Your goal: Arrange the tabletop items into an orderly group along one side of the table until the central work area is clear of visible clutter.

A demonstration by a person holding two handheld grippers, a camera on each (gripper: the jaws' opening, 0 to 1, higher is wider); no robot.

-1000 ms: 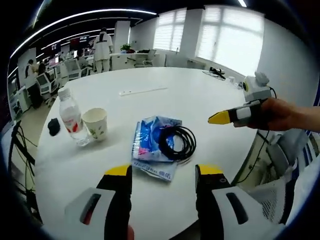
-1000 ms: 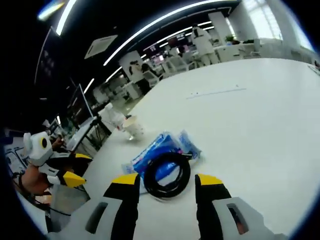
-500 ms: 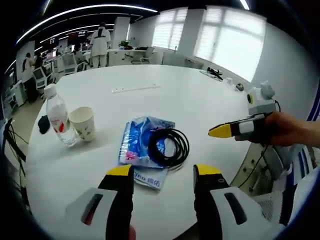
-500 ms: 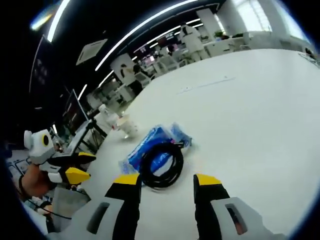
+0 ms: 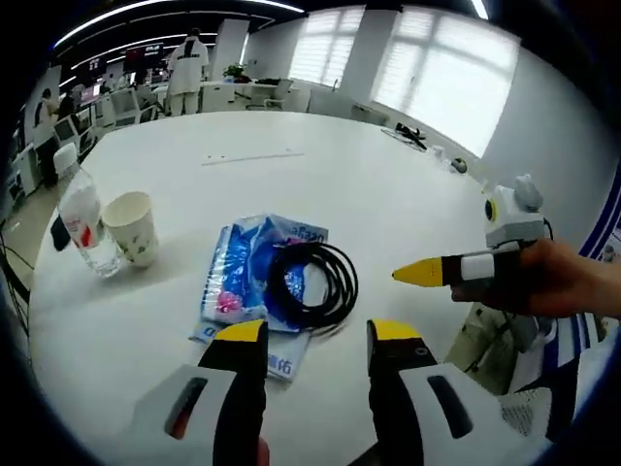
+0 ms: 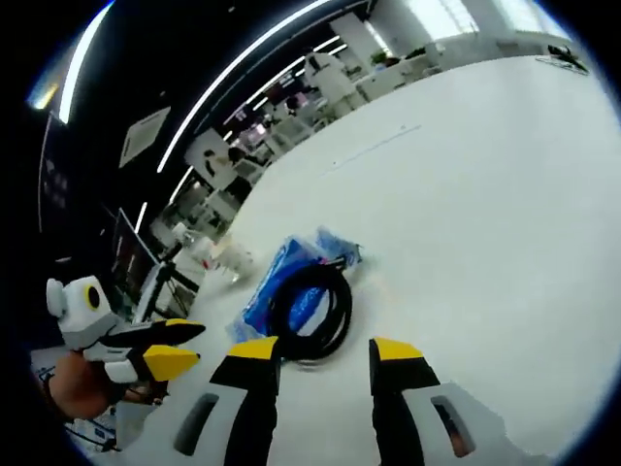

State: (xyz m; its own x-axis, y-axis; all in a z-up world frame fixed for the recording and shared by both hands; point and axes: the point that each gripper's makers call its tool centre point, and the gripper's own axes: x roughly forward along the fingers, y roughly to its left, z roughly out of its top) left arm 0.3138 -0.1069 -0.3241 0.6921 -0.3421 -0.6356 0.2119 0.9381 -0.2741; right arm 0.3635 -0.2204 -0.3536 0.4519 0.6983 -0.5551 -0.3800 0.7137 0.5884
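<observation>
Bottle (image 5: pixel 82 225) and paper cup (image 5: pixel 131 226) stand touching at the far left edge of the white table (image 5: pixel 388 194) in the left gripper view, the bottle partly blurred. Near the middle lies a blue packet (image 5: pixel 247 282) with a black coiled cable (image 5: pixel 310 283) resting on it. The left gripper (image 5: pixel 315 335) hovers just in front of the packet, jaws spread apart and holding nothing. At the right, a hand (image 5: pixel 558 286) carries the right gripper (image 5: pixel 422 273); its yellow tips look closed together from this side. In the right gripper view, that gripper (image 6: pixel 323 349) shows its jaws parted and empty, just short of the cable (image 6: pixel 310 309) and packet (image 6: pixel 281 282). The cup (image 6: pixel 233 260) there is too blurred to make out well.
</observation>
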